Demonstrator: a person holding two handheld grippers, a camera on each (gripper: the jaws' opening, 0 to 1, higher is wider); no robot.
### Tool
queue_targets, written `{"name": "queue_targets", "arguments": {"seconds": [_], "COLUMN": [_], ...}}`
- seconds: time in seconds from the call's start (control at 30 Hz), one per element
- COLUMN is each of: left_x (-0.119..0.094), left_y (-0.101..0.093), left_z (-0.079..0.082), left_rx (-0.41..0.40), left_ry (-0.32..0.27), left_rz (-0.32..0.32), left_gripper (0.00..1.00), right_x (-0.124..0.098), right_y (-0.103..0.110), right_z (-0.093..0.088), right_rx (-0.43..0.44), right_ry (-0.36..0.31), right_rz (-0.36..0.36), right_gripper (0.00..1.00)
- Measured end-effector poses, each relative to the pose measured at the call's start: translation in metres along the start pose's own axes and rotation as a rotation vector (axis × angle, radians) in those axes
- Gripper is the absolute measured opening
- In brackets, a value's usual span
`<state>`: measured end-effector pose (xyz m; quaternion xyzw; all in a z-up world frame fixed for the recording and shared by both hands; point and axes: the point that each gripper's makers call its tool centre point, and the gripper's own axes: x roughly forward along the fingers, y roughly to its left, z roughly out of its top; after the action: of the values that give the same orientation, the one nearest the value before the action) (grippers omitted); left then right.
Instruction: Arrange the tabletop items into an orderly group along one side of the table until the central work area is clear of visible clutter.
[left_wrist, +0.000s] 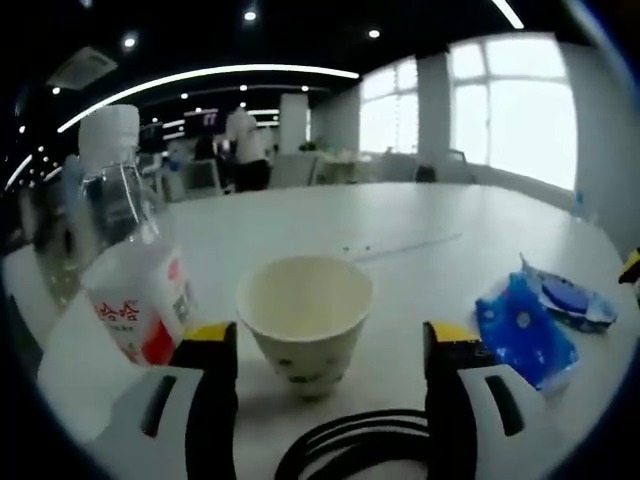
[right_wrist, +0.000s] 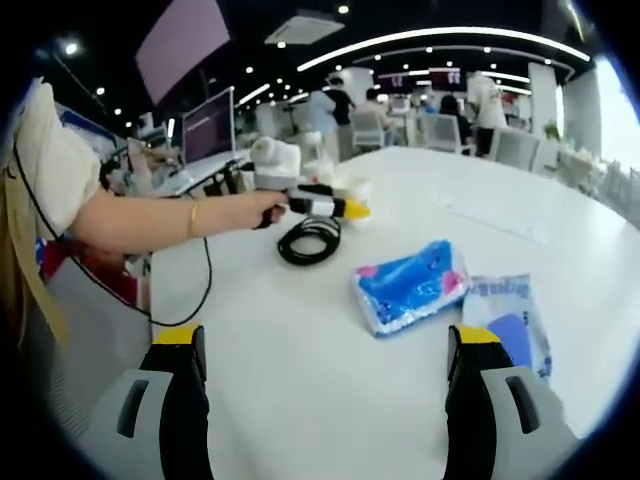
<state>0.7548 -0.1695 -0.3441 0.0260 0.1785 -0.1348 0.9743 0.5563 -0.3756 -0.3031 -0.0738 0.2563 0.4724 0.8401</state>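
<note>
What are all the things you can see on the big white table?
Cup: one, cream with small dots, upright between the left gripper's jaws, empty.
Bottle: one, clear with white cap and red-white label, left of the cup.
Cable: one, black, coiled, near the cup.
Blue packets: two, blue-and-white, side by side.
Table: one, white.
Left gripper: one, grey with yellow tips, open around the cup.
Right gripper: one, same colours, open, empty.
Arm: one, holding the left gripper.

Red Chinese characters on the bottle (left_wrist: 135, 270) label, not clearly legible.
</note>
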Motion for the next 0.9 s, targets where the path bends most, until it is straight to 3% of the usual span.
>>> {"name": "queue_targets", "arguments": {"seconds": [0.17,0.23,0.37,0.57,0.8,0.9], "left_x": [-0.009,-0.013,-0.023,-0.034,-0.056,-0.068], "left_y": [-0.009,-0.013,-0.022,-0.031,-0.038,-0.045], "left_z": [-0.003,-0.009,-0.004,0.002,0.005,0.010], "left_rx": [0.000,0.006,0.001,0.014,0.058,0.073], "left_ry": [0.027,0.064,0.043,0.059,0.093,0.079], "left_rz": [-0.021,-0.032,-0.055,-0.077,-0.086,-0.101], "left_gripper": [0.80,0.83,0.90,0.99,0.99,0.99], "right_x": [-0.002,-0.003,-0.005,-0.009,-0.013,-0.016], "right_y": [-0.001,-0.003,-0.008,-0.008,-0.009,-0.013], "right_z": [0.006,0.009,0.014,0.027,0.039,0.043], "right_rx": [-0.006,-0.011,-0.022,-0.036,-0.041,-0.043], "right_ry": [-0.021,-0.028,-0.043,-0.069,-0.096,-0.103], "right_rz": [-0.004,-0.012,-0.034,-0.041,-0.036,-0.037], "right_gripper": [0.99,0.99,0.99,0.99,0.99,0.99]}}
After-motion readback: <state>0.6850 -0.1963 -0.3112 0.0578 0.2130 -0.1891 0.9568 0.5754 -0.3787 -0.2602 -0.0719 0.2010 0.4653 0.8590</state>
